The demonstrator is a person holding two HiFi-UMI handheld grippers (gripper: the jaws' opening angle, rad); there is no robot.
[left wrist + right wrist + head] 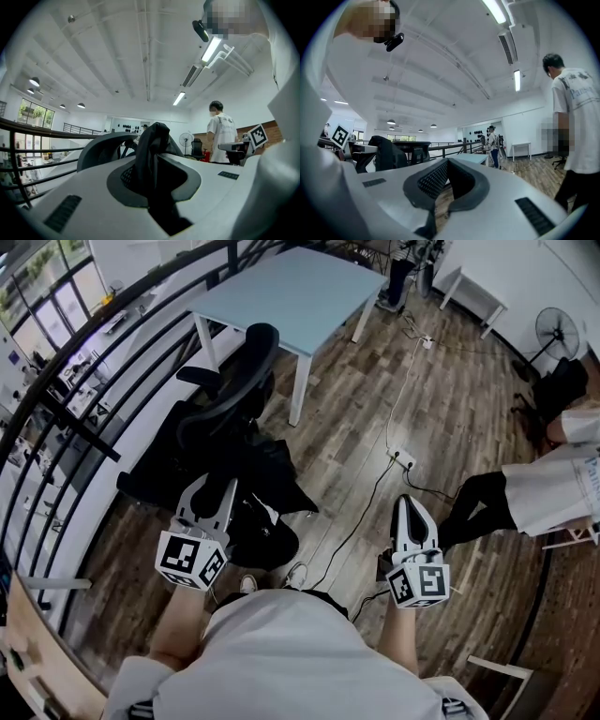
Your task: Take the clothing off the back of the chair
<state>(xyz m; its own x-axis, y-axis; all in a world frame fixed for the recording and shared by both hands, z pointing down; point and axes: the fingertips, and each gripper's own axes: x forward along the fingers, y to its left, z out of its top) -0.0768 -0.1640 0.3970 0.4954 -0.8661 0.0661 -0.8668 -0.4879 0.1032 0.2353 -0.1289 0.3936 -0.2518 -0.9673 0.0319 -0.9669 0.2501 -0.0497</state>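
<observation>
One chair (230, 381) beside pale table (281, 287)

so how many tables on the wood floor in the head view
2: a blue table beyond the chair, and a white table by the far wall at top right. Others may be hidden outside the frame.

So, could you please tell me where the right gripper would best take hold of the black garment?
Probably the loose fold of the black garment hanging right of the left gripper, which pinches a bunch of it. Bring the right gripper in level from the right, fingers opened: that fold seems to hang free of the chair.
</observation>
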